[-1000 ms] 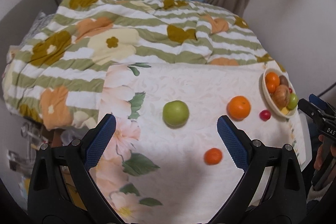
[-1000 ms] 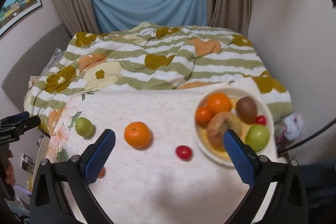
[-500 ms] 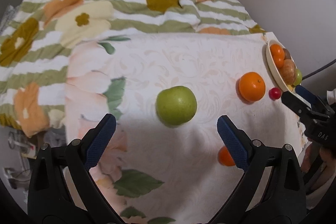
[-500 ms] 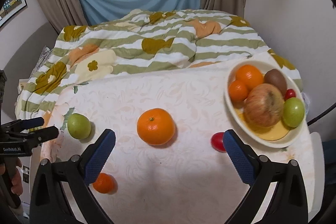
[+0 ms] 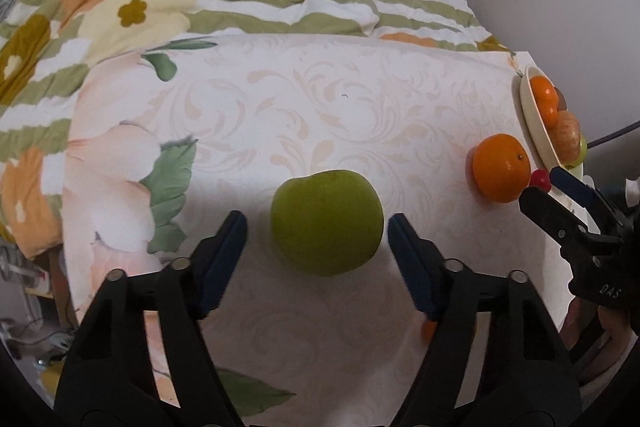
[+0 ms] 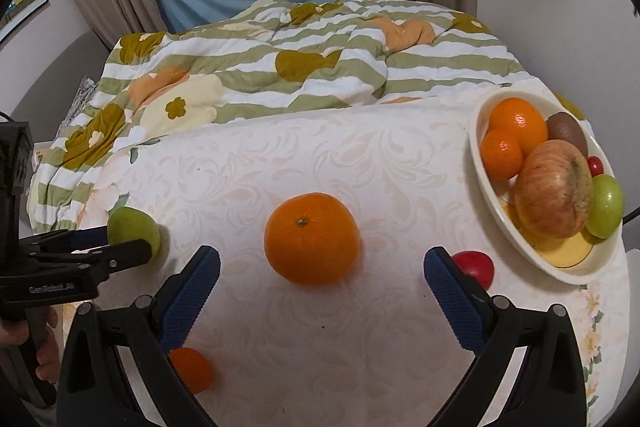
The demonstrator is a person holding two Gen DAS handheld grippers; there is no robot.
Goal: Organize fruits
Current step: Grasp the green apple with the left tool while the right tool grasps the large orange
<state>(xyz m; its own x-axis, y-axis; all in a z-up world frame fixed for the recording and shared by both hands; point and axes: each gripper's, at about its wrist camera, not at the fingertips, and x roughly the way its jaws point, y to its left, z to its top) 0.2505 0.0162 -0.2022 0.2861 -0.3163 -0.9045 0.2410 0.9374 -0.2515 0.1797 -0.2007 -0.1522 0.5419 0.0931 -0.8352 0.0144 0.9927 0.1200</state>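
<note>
Fruit is scattered on the table: a green apple (image 5: 327, 222) sits mid-table between the closing, not yet touching jaws of the left gripper (image 5: 316, 235). An orange (image 6: 311, 238) is framed by the released right gripper (image 6: 320, 277), near the bowl (image 6: 520, 247) at the right edge, seemingly untouched.

The tablecloth (image 6: 320, 163) is white with pale peach scrollwork and, toward its left edge, pink blooms with green leaves. On it lie a green apple (image 5: 326, 223), a bright orange (image 6: 312, 239), a small red fruit (image 6: 476, 267) and a smaller orange fruit (image 6: 192, 369). The cream bowl (image 6: 516, 251) at the right edge shows yellow inside. The quilt (image 6: 312, 67) has green and white stripes with orange, cream and mustard flowers.
</note>
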